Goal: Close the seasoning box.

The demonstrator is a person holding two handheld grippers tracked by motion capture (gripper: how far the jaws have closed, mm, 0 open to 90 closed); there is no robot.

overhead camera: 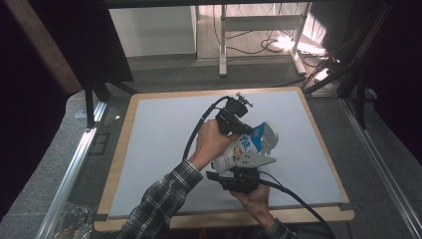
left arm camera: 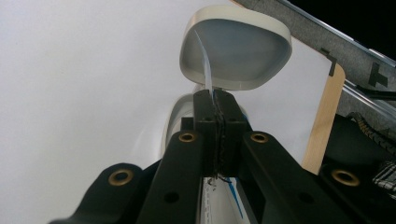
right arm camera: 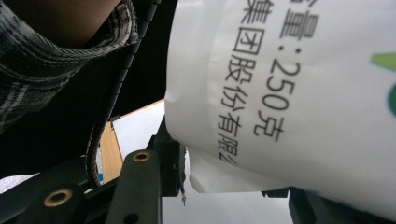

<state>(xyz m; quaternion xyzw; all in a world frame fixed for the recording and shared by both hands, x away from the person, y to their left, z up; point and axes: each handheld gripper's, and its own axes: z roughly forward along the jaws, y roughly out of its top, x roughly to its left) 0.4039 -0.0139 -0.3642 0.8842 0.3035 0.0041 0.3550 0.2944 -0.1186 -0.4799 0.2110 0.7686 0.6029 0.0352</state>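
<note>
A white bottle [overhead camera: 238, 151] with blue print and black characters [right arm camera: 289, 93] is held tilted above the white mat [overhead camera: 159, 144]. My right gripper [overhead camera: 236, 162] is shut on its lower body, one jaw on each side [right arm camera: 233, 182]. Above it, my left gripper [overhead camera: 245, 129] reaches the bottle's blue upper end. Its jaws are shut [left arm camera: 215, 105] on a thin clear film strip [left arm camera: 207, 70]. The strip runs up to the rim of the bottle's rounded white end [left arm camera: 236, 49]. A hand in a plaid sleeve [overhead camera: 166, 196] holds the left gripper.
The mat lies on a wooden board [overhead camera: 119, 164] whose edge [left arm camera: 324, 121] shows at the right of the left gripper view. A metal rail [overhead camera: 74, 164] runs along the left. Table legs and cables [overhead camera: 259, 45] stand beyond the far edge.
</note>
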